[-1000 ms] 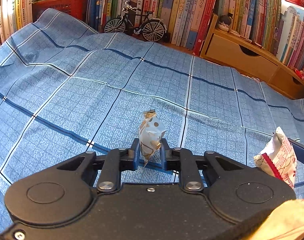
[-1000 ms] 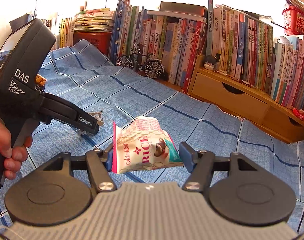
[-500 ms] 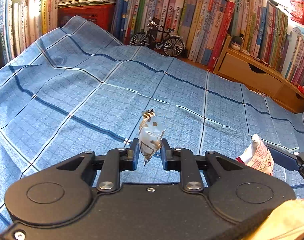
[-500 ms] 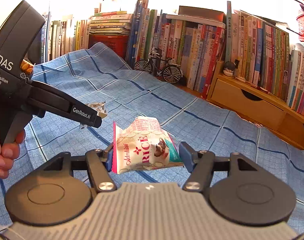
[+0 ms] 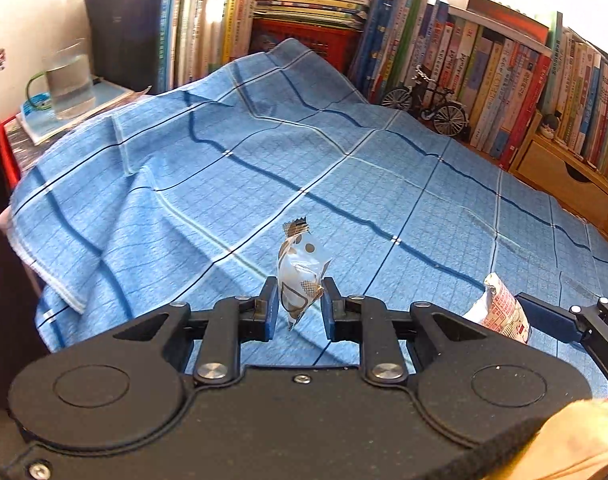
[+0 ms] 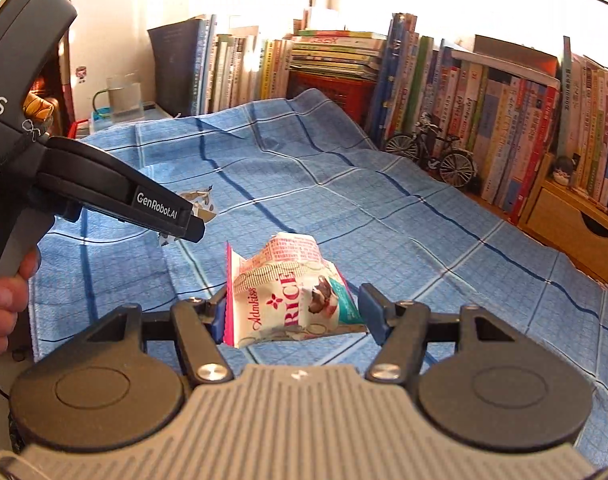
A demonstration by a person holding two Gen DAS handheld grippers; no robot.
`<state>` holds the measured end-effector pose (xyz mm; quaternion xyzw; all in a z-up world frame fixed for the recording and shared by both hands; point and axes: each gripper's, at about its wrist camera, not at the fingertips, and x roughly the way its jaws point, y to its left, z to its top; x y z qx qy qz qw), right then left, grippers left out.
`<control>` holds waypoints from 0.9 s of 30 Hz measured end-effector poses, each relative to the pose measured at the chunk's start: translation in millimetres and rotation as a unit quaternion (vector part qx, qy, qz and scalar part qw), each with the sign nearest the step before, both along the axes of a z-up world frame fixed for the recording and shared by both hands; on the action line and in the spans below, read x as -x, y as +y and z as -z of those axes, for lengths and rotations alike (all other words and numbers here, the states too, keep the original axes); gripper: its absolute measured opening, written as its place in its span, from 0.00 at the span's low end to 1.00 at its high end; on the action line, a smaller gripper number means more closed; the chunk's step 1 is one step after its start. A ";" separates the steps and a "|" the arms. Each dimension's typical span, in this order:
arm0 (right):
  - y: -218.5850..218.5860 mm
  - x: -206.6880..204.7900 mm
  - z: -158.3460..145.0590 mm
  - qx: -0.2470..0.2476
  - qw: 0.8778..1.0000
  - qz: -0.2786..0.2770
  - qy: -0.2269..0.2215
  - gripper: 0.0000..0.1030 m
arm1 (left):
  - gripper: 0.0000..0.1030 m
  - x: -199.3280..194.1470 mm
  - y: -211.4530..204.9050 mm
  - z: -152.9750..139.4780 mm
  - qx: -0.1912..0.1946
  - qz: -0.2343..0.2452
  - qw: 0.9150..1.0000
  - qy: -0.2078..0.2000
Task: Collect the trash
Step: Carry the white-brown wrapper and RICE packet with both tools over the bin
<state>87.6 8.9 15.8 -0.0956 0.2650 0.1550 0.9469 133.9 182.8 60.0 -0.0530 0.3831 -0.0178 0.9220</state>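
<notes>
My left gripper (image 5: 296, 308) is shut on a small pale candy wrapper (image 5: 300, 276) with brown dots, which stands upright between the pads above the blue checked cloth (image 5: 343, 184). My right gripper (image 6: 294, 312) is shut on a crumpled white and pink rice snack packet (image 6: 288, 296), also off the cloth. In the right wrist view the left gripper (image 6: 160, 208) reaches in from the left, held by a hand (image 6: 0, 300), with the candy wrapper (image 6: 202, 202) showing past its tip. The left wrist view catches the rice packet (image 5: 503, 312) at the lower right.
The cloth drapes over a red crate (image 5: 304, 36) at the back, and its left edge (image 5: 44, 272) hangs down. A glass of water (image 5: 68, 80) stands far left on papers. Rows of books (image 5: 483, 76), a model bicycle (image 5: 427, 104) and a wooden drawer unit (image 5: 563, 176) line the back and right.
Both grippers have carried their wrappers leftward over the cloth and turned left. The glass, the dark book and the cloth's left edge have come into view. Neither grip has changed.
</notes>
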 end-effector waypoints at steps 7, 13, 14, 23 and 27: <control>28.3 24.6 4.1 0.001 0.998 -0.061 0.003 0.65 | 0.20 49.5 34.6 2.0 -0.002 -0.058 0.998 0.004; 43.7 43.6 2.7 -0.001 0.995 -0.103 0.003 0.65 | 0.20 87.8 52.8 -1.2 -0.008 -0.107 0.994 0.004; 46.6 46.5 2.4 -0.003 0.994 -0.109 0.004 0.65 | 0.20 95.1 56.7 -2.4 -0.007 -0.116 0.993 0.002; 72.2 74.2 1.3 -0.001 0.986 -0.167 0.000 0.65 | 0.20 149.0 85.9 -4.1 -0.012 -0.178 0.984 0.004; 84.7 85.0 3.2 0.005 0.981 -0.192 0.003 0.65 | 0.20 172.5 95.8 2.4 -0.015 -0.195 0.981 0.014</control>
